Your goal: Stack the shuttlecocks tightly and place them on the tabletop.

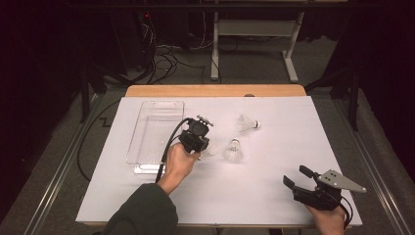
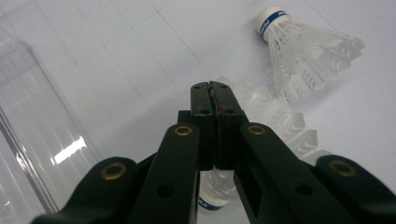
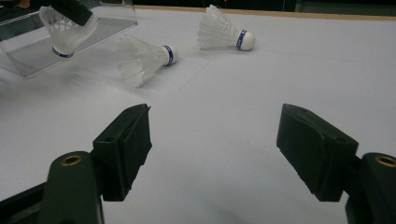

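My left tongs pinch a shuttlecock by its skirt, lifted just right of the clear tray; my right tongs rest spread at the desk's near right.

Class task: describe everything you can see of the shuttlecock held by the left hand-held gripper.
The held shuttlecock is white, with a translucent, ribbed plastic-looking skirt and a rounded white cork end ringed by a blue band. The left hand-held gripper is shut on the skirt's edge, its black jaws pinching it thinly. It hangs cork-down, lifted off the white table, beside the clear tray. Nothing but the jaws touches it.
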Motion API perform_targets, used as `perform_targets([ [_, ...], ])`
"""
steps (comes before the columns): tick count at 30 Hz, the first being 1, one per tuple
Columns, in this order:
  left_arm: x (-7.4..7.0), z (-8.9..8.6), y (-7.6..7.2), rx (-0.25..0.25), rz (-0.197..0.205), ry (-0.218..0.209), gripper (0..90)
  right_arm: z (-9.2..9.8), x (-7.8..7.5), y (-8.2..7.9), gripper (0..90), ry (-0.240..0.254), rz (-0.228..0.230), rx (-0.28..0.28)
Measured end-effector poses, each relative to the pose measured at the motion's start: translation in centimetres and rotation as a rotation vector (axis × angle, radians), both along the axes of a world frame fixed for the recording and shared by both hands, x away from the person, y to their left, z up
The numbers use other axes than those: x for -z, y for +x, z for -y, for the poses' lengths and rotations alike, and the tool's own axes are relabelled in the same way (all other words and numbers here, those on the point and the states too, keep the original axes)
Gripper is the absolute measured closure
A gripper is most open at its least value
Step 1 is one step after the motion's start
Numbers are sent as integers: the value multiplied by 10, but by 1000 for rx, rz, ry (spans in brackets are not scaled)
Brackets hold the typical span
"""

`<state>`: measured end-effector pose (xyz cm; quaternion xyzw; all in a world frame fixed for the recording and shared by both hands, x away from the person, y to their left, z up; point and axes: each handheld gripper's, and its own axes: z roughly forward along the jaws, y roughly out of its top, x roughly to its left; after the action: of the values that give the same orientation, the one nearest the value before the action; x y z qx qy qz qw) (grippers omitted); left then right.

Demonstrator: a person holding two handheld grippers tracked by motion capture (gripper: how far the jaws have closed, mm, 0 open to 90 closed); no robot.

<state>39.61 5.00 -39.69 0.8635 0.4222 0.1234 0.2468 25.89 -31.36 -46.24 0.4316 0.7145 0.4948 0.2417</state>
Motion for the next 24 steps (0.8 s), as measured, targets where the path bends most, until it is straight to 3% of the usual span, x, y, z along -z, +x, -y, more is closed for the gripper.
perform_targets([
  [14,-10,12,28,18,41,49,890,0,0,0,267,0,1,-5],
  [24,-4,22,44,34,46,97,890,0,0,0,267,3,1,-6],
])
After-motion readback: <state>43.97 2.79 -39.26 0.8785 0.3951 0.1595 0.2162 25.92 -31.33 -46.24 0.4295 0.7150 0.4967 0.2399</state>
